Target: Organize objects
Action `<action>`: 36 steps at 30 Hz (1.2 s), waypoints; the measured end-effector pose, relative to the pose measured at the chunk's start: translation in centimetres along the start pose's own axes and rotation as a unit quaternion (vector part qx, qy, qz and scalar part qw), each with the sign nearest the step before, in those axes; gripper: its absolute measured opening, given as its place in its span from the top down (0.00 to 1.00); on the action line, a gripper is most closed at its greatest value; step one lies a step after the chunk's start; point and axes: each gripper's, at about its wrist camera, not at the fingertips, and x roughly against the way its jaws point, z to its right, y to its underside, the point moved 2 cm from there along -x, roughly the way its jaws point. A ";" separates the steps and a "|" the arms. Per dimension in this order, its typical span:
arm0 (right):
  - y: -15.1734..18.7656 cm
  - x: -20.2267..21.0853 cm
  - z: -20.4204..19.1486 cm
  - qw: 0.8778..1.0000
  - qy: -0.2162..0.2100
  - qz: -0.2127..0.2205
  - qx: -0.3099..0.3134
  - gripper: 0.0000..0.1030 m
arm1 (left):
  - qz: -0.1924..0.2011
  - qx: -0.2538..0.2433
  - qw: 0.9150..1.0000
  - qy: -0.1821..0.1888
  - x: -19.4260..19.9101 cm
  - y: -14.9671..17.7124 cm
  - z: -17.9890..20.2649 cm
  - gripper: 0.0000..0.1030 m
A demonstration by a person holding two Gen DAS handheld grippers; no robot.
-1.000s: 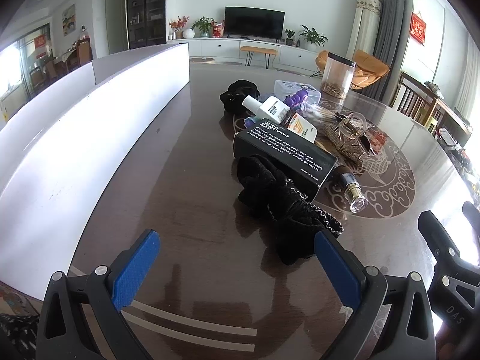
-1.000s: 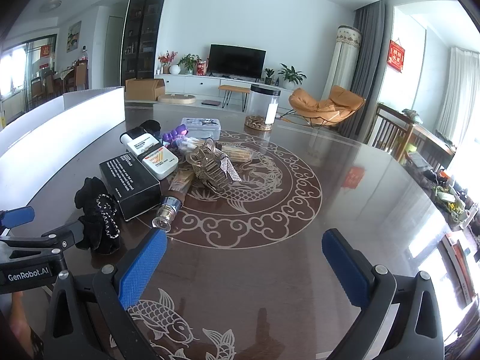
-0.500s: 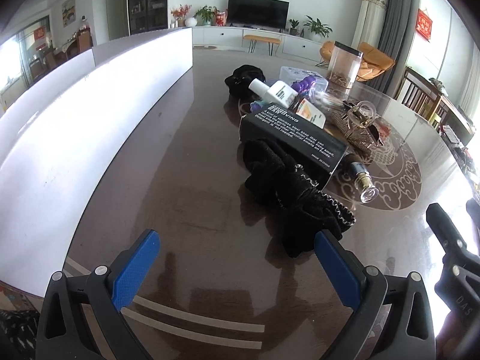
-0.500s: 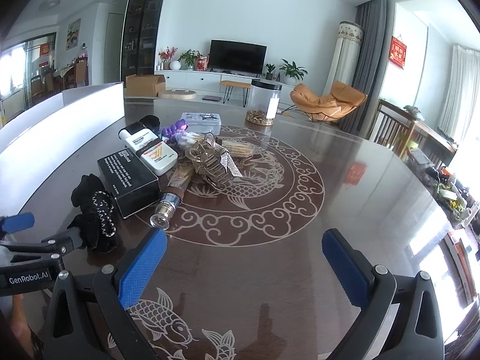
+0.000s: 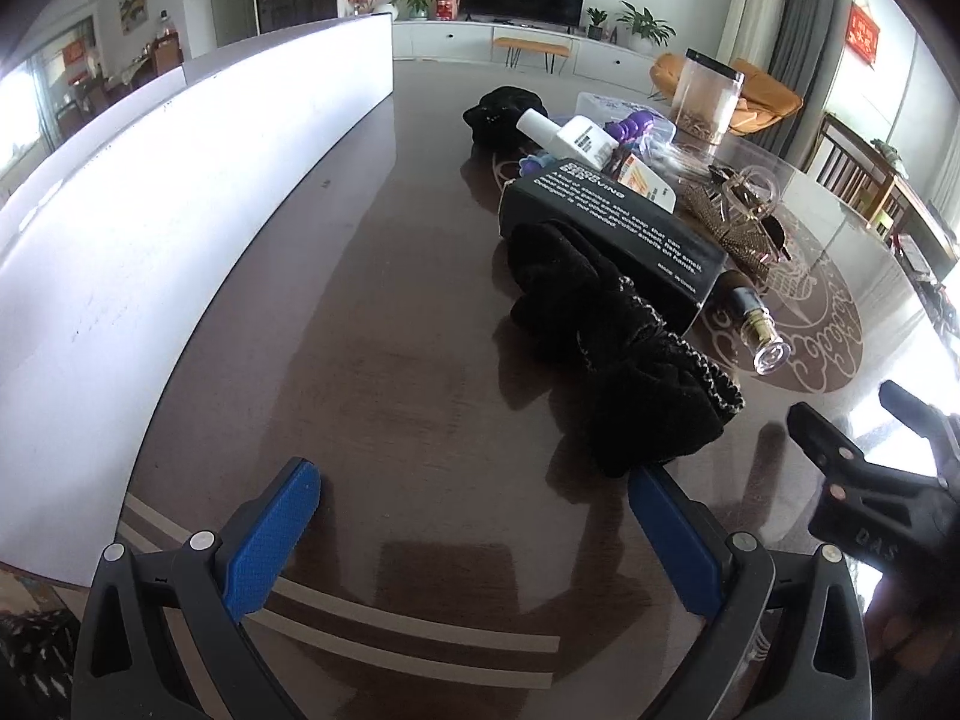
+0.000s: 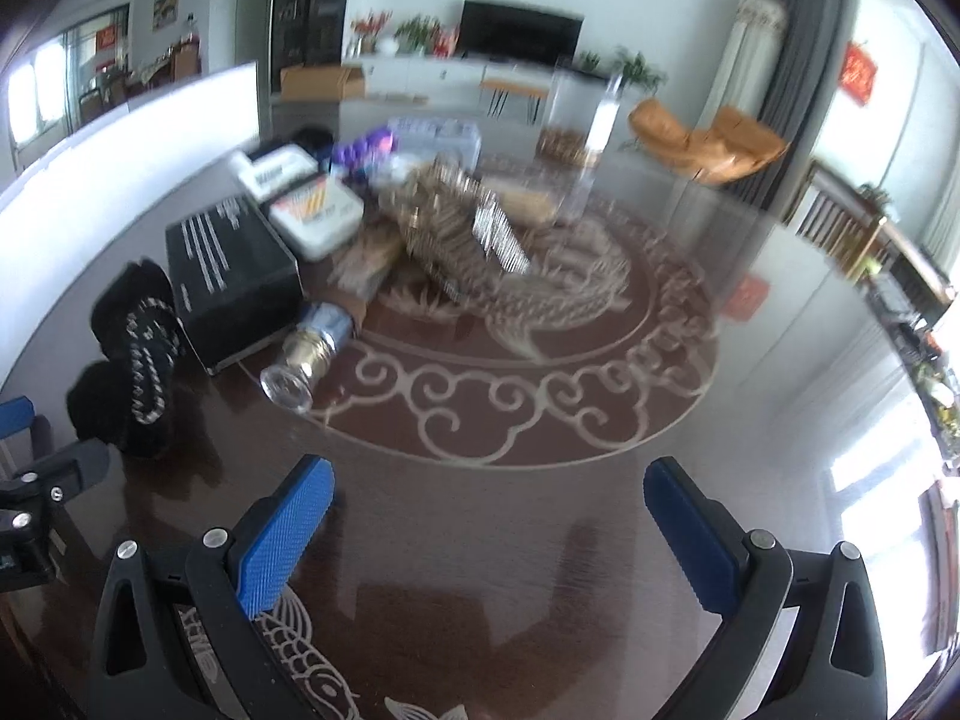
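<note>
Nearest, both tools hang empty over the dark table: the left gripper with jaws spread wide, the right gripper likewise. Just ahead of the left one lies the black scrunchie, its long axis running from beside the right pad away toward the black box, which it touches. I'd worry a one-sided pinch drags the soft fabric and nudges the box into the small glass bottle beyond, lying mouth toward us, likely to roll
</note>
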 end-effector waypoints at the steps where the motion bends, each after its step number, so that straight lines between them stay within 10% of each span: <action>1: -0.1 -0.5 0.1 1.000 -0.011 -0.010 -0.003 0.00 | -0.001 -0.006 1.000 -0.005 -0.1 0.0 0.2 0.00; 36: -0.2 -1.9 1.4 0.997 -0.051 -0.032 -0.054 0.00 | 0.013 -0.023 1.000 -0.014 -0.2 0.3 0.5 0.00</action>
